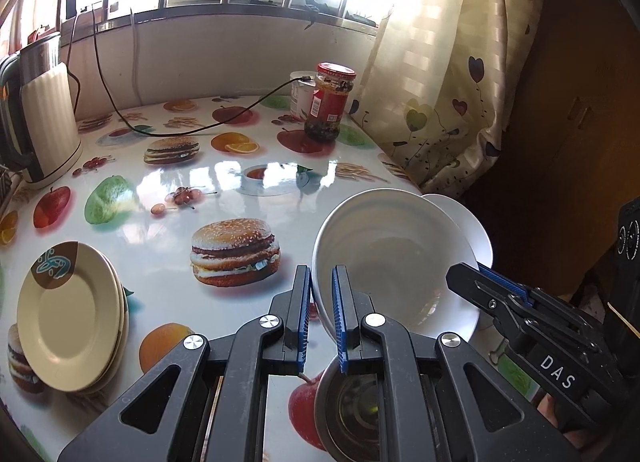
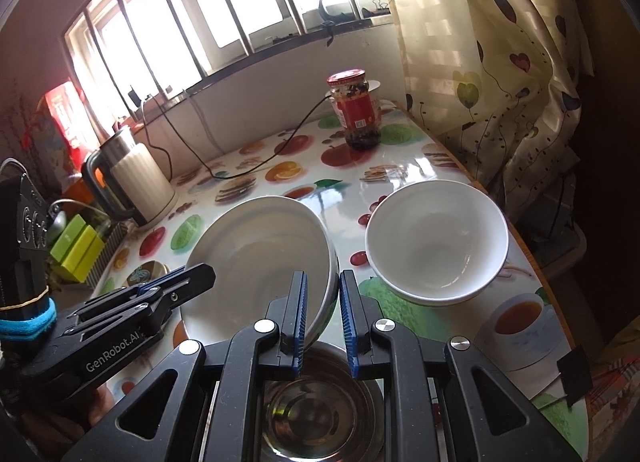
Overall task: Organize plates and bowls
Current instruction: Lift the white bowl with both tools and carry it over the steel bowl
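Blue-ribbed pads of the left gripper (image 1: pixel 322 314) stand narrow, with the near-left rim of the white bowl (image 1: pixel 392 254) pinched between them. The right gripper (image 2: pixel 324 322) looks closed the same way on the opposite rim, though the outer pad there sits so near the wall that contact is hard to confirm. The bowl hangs between both tools, tipped with its mouth facing up and away. Directly beneath it, close under both wrists, lies a steel bowl (image 2: pixel 316 410) with its mouth up. Nothing is visible between the two, so a straight descent looks open if nesting there is the aim. The other likely target, the second white bowl (image 2: pixel 436 238), rests upright on the table (image 1: pixel 248 182), ahead and to the right of the right gripper. That arm is the nearer one and would lead any sideways carry. That second bowl sits near the table's right edge, with the curtain (image 2: pixel 500 82) hanging just beyond, so room on that side is tight and an overshoot could push it off. Leftward there is more space. The stack of plates (image 1: pixel 68 314) lies well apart at the near left, and the kettle (image 2: pixel 136 174) and jar (image 2: pixel 358 110) stand far back by the wall.
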Demonstrator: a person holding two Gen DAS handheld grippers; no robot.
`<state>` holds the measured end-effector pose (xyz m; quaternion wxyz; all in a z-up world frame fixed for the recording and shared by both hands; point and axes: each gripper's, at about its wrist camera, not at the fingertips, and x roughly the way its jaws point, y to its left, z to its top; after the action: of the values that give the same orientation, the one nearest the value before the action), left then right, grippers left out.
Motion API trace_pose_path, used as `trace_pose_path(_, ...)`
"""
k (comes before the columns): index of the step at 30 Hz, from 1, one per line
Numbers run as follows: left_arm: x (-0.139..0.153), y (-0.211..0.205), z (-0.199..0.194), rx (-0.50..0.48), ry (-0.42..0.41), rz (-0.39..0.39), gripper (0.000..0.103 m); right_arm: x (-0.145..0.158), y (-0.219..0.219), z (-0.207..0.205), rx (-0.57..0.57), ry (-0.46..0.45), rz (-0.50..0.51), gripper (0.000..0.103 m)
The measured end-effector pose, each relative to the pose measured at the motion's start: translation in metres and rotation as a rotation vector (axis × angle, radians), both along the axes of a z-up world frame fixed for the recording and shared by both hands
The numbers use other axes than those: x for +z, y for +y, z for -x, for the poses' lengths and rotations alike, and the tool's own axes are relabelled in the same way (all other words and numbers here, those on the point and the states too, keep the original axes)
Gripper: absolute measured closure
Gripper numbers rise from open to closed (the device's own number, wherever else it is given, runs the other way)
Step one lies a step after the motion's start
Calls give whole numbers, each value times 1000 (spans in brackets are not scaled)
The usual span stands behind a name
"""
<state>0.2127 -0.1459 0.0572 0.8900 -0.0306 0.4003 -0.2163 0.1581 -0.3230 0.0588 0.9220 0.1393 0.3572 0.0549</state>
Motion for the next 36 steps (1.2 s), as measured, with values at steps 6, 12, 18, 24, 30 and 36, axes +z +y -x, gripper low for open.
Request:
trace_pose_path(6,7,1,13,-8,-15,6,92,7,0,14,-5,-16,3,86)
trace_pose_path(12,11,3,25,-19,-24,12,92,9,0,28,-9,-23,7,86)
trace_pose_path(18,6,4,34,-28,-13,15,92,8,1,41,-17,-21,8,86)
trace_pose_path(24,-4,2,45,-43,13,4,92,-5,1,55,-28,7,7,86)
trace_pose_path(30,-17,-1,52,-55,44,-13,92,-19,0,63,-34,44,6,86)
trace_pose_path(36,-32,1,54,-49,92,-18,92,-30,1,67,-31,67,-3,86)
